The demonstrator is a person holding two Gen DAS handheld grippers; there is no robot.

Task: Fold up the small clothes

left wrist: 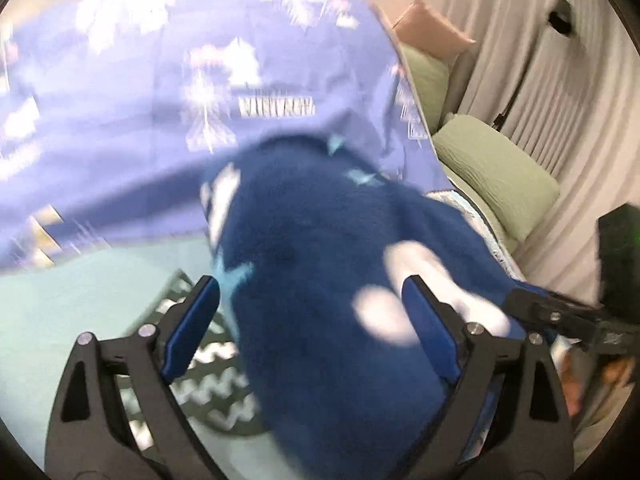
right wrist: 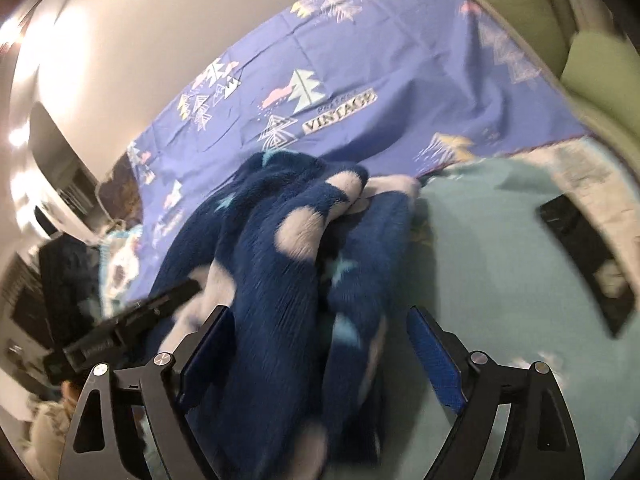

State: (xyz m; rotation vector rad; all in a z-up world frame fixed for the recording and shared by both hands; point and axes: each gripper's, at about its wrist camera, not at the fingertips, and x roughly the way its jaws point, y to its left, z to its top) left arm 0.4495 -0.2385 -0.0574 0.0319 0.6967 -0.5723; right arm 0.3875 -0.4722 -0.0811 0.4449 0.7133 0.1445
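A dark blue fleece garment [left wrist: 312,220] with white spots and pale blue stars lies bunched on the bed. In the left wrist view it runs up between the fingers of my left gripper [left wrist: 310,284]. The jaws stand wide, with a gap between the left pad and the fleece. In the right wrist view the same garment [right wrist: 272,248] lies crumpled between the fingers of my right gripper [right wrist: 319,312]. Those jaws are also wide, and the right pad stands off the cloth. Each gripper shows at the edge of the other's view.
A purple-blue sheet [right wrist: 340,80] printed with trees and the word VINTAGE covers the far bed, over a teal sheet [right wrist: 500,260]. A dark zigzag-patterned cloth [left wrist: 208,392] lies under the fleece. Green pillows [left wrist: 492,176] and a grey curtain [left wrist: 540,60] are at the right. A black object [right wrist: 580,256] rests on the teal sheet.
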